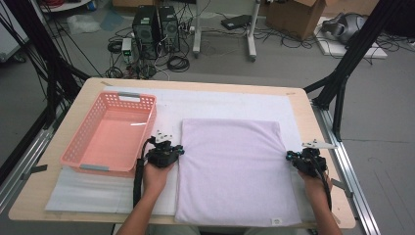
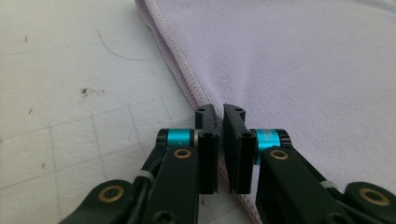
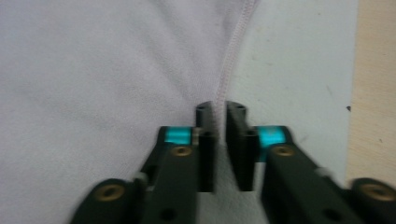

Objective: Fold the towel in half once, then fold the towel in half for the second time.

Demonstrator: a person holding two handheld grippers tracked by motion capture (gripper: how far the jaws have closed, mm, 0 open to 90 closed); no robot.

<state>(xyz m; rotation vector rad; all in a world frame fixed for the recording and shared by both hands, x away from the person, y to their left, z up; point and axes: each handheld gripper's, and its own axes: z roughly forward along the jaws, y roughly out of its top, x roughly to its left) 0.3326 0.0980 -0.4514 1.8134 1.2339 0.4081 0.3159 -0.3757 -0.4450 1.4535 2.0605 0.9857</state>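
Note:
A lilac towel (image 1: 230, 166) lies flat on a white mat (image 1: 220, 105) in the middle of the table. My left gripper (image 1: 180, 151) sits at the towel's left edge, about halfway along it. In the left gripper view the jaws (image 2: 220, 114) stand almost together with the stitched hem of the towel (image 2: 303, 70) pinched between them. My right gripper (image 1: 288, 155) is at the towel's right edge. In the right gripper view its jaws (image 3: 221, 112) are close together over the seam of the towel (image 3: 93, 70), and the hem runs into the narrow gap.
A pink plastic basket (image 1: 147, 128) stands on the left of the mat, close beside my left gripper. The wooden table (image 1: 313, 127) shows a bare strip to the right of the mat. Black frame legs, computers and cables are on the floor beyond the far edge.

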